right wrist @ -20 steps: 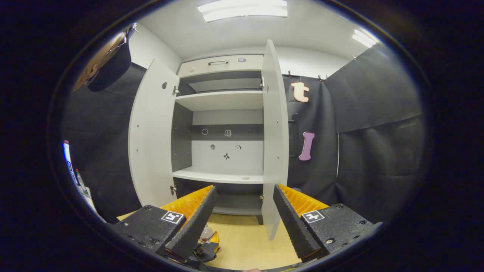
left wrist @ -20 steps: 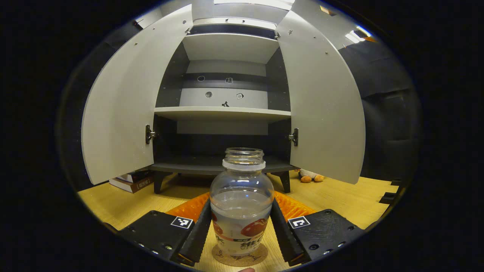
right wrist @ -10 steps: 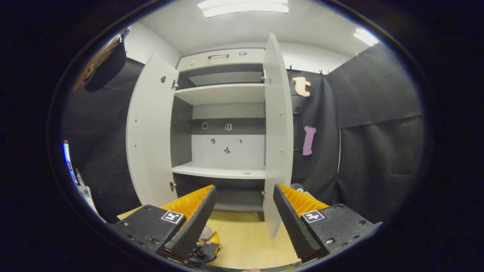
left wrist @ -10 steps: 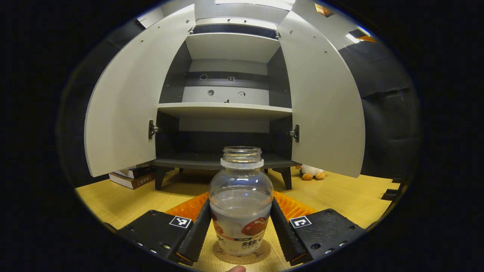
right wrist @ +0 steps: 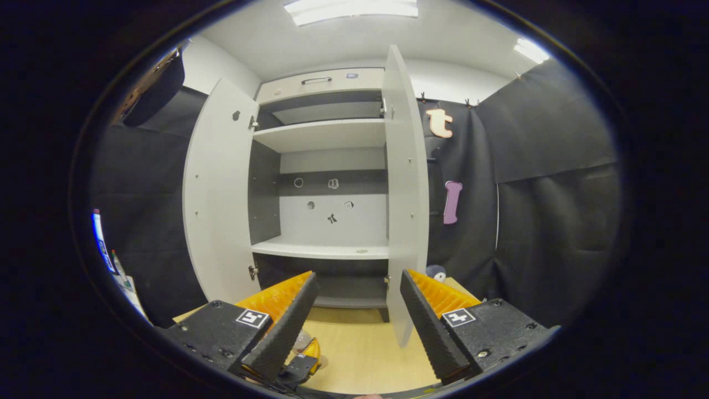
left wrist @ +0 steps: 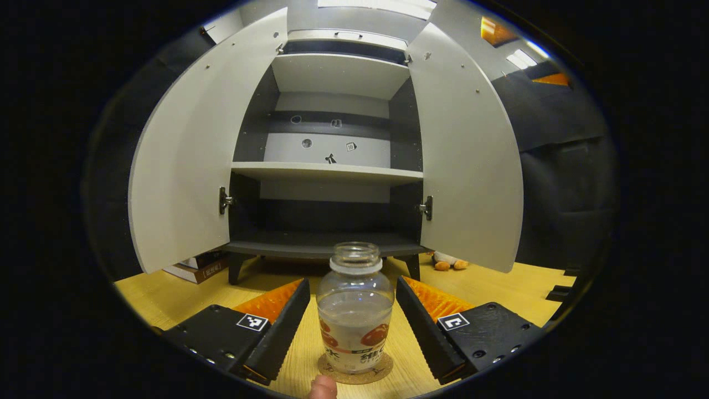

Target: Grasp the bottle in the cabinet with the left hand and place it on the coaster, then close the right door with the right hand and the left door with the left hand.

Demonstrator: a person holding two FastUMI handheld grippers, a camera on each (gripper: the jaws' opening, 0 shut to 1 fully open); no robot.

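Bottle on coaster, both cabinet doors open.
Left gripper view: bottle point(left wrist: 355, 310) upright, mouth up, uncapped, on coaster point(left wrist: 355, 368) on table point(left wrist: 166, 293) before cabinet point(left wrist: 327, 172); left tool point(left wrist: 350, 327) open, fingers apart from bottle. Books point(left wrist: 195, 266) and plush toy point(left wrist: 448, 260) beside cabinet legs. Right gripper view: right tool point(right wrist: 354, 324) open, empty, facing right door point(right wrist: 406, 194) edge-on; left door point(right wrist: 219, 194) open.

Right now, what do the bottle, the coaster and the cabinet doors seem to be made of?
Bottle: clear plastic, probably; the liquid shows through.
Coaster: likely cork; speckled tan, matte.
Doors: pale matte laminated board, apparently; flat panels on metal hinges.
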